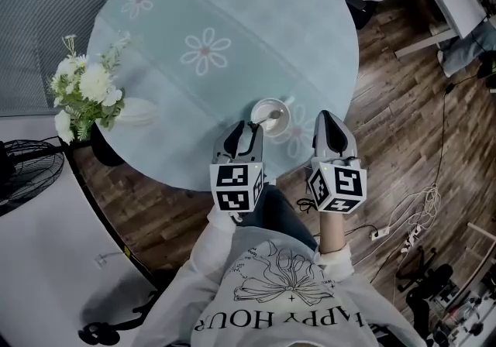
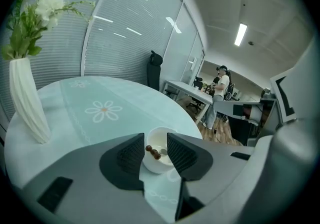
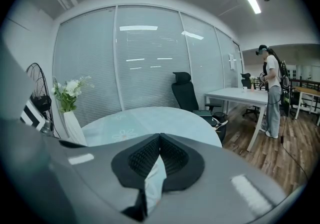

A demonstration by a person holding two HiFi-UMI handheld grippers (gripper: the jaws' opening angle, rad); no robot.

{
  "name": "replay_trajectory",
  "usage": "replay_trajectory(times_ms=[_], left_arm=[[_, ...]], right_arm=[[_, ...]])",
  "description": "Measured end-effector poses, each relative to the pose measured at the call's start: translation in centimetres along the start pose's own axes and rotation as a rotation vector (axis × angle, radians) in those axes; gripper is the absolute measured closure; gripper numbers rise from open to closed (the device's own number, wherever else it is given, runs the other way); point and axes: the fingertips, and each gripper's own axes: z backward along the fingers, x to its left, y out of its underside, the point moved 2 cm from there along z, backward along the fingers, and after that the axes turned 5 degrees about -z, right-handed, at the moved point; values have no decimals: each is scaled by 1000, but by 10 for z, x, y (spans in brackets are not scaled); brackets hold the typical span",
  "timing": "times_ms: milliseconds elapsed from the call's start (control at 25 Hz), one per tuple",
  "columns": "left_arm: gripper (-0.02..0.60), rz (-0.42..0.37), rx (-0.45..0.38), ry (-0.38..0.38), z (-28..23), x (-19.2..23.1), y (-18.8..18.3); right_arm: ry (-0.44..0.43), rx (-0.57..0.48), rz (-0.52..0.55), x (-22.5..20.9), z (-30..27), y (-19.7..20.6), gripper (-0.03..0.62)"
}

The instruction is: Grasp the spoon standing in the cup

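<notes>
A small white cup (image 1: 272,116) stands near the front edge of the round pale-blue table (image 1: 232,12), with a metal spoon (image 1: 270,117) leaning inside it. My left gripper (image 1: 246,129) sits just in front-left of the cup, open, with nothing between its pads. In the left gripper view the cup (image 2: 158,164) shows through the gap of the left gripper (image 2: 155,138), and a spoon (image 2: 153,152) with brown beads lies in it. My right gripper (image 1: 325,118) rests to the right of the cup, shut and empty; in its own view the right gripper (image 3: 160,136) has its tips touching.
A white vase of white flowers (image 1: 85,94) stands at the table's left rim, also seen as the vase (image 2: 27,103). A black fan (image 1: 23,167) stands on the floor at left. Cables (image 1: 411,214) lie on the wood floor at right. A person (image 3: 272,93) stands by far desks.
</notes>
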Motion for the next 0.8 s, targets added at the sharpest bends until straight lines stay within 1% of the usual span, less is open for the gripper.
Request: replay_trajectory(times_ms=[200, 560, 760, 800], left_arm=[[446, -8, 36, 2, -8, -1, 8], [439, 8, 91, 12, -22, 2, 22], [442, 27, 104, 21, -27, 2, 26], [457, 33, 103, 21, -28, 2, 27]], right_arm=[[9, 14, -5, -4, -2, 5, 583], [15, 36, -8, -5, -5, 15, 583], [14, 47, -10, -5, -6, 19, 583], [15, 49, -10, -6, -6, 20, 583]])
